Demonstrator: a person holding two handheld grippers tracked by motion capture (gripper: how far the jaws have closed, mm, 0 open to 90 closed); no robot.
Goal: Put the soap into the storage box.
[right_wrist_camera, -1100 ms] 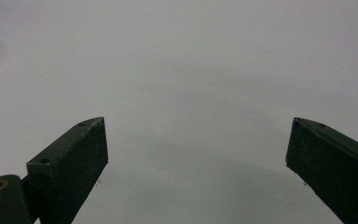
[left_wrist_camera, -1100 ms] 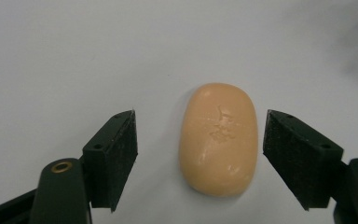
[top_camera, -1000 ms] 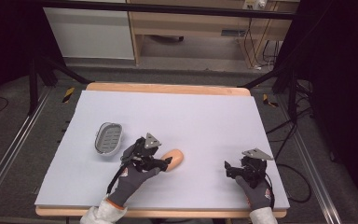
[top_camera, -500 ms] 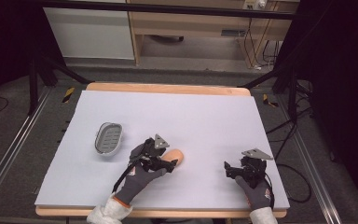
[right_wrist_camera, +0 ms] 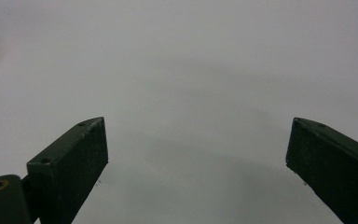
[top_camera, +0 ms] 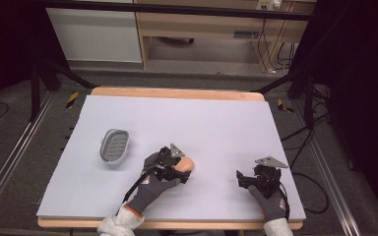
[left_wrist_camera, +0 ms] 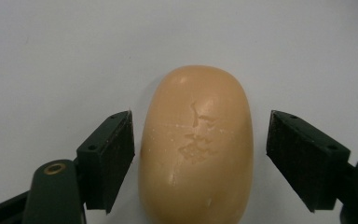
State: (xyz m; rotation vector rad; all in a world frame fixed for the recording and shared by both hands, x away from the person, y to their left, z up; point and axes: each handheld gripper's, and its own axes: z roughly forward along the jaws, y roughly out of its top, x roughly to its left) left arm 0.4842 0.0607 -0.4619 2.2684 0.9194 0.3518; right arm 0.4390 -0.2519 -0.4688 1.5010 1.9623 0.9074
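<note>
Soap (left_wrist_camera: pixel 196 144): tan oval bar, flat on the white table (top_camera: pixel 216 123), at 6 o'clock of centre. Not yet gripped or lifted.

Dish (top_camera: pixel 114 145): grey, slotted, lies well apart at 9 o'clock of the soap; nothing in it. Likely destination; transfer wholly outstanding.

Left gripper (left_wrist_camera: pixel 200 154): jaws wide, straddling the soap; one pad just beside its flank, the other with a clear gap. Gloved hand low, pointed toward 1 o'clock.

Right gripper (top_camera: pixel 241 178): jaws wide, holding nothing, resting low at 4 o'clock of the table, pointed toward 9 o'clock.
</note>
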